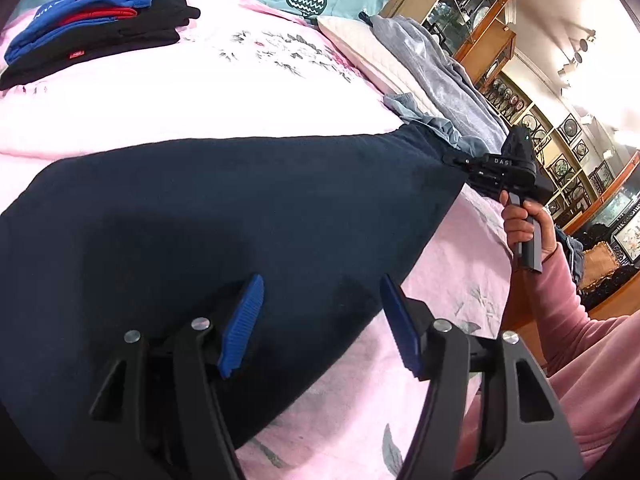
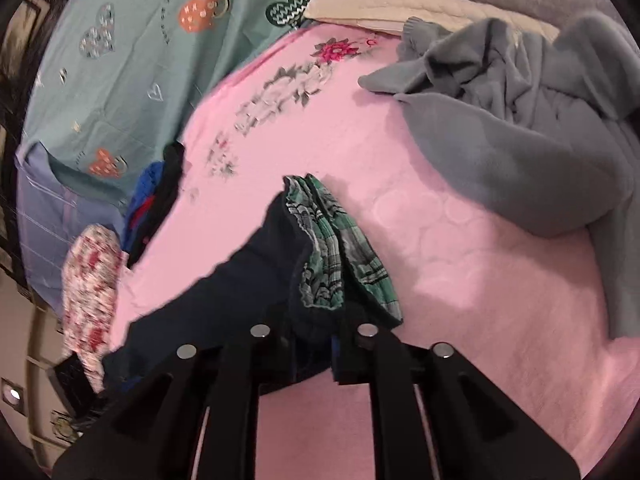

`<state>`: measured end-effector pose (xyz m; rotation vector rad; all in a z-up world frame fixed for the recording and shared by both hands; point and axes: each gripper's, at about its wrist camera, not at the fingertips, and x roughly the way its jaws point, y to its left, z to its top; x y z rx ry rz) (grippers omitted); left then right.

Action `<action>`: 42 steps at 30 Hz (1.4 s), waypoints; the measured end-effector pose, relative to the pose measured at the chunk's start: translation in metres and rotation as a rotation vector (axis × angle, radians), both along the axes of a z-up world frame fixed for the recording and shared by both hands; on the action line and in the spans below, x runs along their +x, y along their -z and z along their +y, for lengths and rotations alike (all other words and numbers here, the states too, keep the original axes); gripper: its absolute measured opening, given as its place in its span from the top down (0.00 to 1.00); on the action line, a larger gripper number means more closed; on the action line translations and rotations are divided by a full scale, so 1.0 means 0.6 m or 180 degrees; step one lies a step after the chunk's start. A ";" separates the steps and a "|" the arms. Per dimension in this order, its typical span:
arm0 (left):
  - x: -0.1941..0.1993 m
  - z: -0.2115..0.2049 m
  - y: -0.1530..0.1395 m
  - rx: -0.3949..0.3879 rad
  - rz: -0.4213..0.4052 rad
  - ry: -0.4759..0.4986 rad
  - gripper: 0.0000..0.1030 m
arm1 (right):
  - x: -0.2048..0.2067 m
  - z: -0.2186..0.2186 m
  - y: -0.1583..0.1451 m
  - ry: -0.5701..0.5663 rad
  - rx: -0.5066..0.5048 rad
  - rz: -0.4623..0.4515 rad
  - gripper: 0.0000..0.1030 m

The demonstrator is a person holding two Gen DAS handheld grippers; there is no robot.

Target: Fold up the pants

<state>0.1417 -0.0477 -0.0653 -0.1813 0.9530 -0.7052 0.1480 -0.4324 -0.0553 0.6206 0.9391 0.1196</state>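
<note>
Dark navy pants (image 1: 224, 216) lie spread flat on the pink floral bedcover (image 1: 200, 92). My left gripper (image 1: 320, 322) is open just above their near part, its blue pads (image 1: 240, 324) apart with cloth showing under the gap. At the pants' far right corner, a hand in a pink sleeve holds my right gripper (image 1: 460, 162). In the right wrist view that right gripper (image 2: 316, 344) is shut on a bunched end of the pants (image 2: 256, 268). Their green plaid lining (image 2: 336, 256) is turned out, and the cloth hides the fingertips.
A folded stack of blue, red and black clothes (image 1: 92, 28) sits at the far left of the bed. A crumpled grey garment (image 2: 520, 136) and a cream pillow (image 1: 360, 48) lie toward the right. Wooden display cabinets (image 1: 480, 8) stand beyond the bed.
</note>
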 end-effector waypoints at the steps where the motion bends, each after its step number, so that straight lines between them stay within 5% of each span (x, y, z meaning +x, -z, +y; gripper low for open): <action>1: 0.001 0.000 0.001 -0.0004 -0.0003 0.0003 0.38 | 0.001 -0.003 0.002 0.0017 -0.0035 0.0057 0.81; 4: -0.002 0.003 0.000 0.0001 -0.0019 -0.0018 0.31 | -0.015 -0.025 -0.013 0.0261 -0.0154 0.0079 0.58; 7: -0.006 0.009 -0.008 0.0014 -0.0110 -0.0122 0.21 | -0.026 -0.027 -0.058 0.0463 -0.0772 -0.0147 0.58; 9: -0.009 0.017 -0.013 -0.0055 -0.0144 -0.0147 0.21 | -0.013 0.008 -0.078 0.0208 -0.1012 -0.0322 0.58; 12: -0.013 0.026 -0.022 -0.0084 -0.0198 -0.0185 0.21 | 0.011 0.062 -0.081 -0.0410 -0.0880 -0.0498 0.58; 14: -0.020 0.040 -0.030 -0.0066 -0.0248 -0.0264 0.20 | 0.042 0.087 -0.047 -0.0637 -0.0997 -0.0238 0.58; 16: -0.028 0.065 -0.030 -0.0054 -0.0256 -0.0396 0.15 | 0.067 0.082 -0.010 -0.0297 -0.1449 0.0201 0.67; 19: -0.030 0.106 -0.020 0.0034 -0.0135 -0.0630 0.15 | 0.075 0.105 -0.037 -0.0035 -0.1477 0.0157 0.65; 22: -0.033 0.153 -0.028 0.0026 -0.0129 -0.0810 0.14 | 0.072 0.221 -0.095 -0.0701 -0.1368 -0.0418 0.62; 26: -0.018 0.208 -0.035 0.0028 -0.0166 -0.1050 0.10 | 0.090 0.392 -0.114 -0.1976 -0.0811 -0.0655 0.58; 30: 0.000 0.238 -0.005 -0.0119 0.0030 -0.1107 0.10 | 0.123 0.548 -0.090 -0.2877 -0.0644 -0.0575 0.58; 33: 0.000 0.241 0.004 -0.0143 0.0016 -0.1060 0.09 | 0.158 0.625 -0.050 -0.3248 -0.0866 -0.0422 0.58; 37: -0.001 0.244 0.008 -0.0284 0.0006 -0.0978 0.05 | 0.183 0.672 -0.015 -0.3622 -0.0906 -0.0125 0.58; 42: 0.001 0.252 0.012 -0.0497 0.0047 -0.0945 0.04 | 0.144 0.688 -0.033 -0.4232 -0.0691 0.0043 0.57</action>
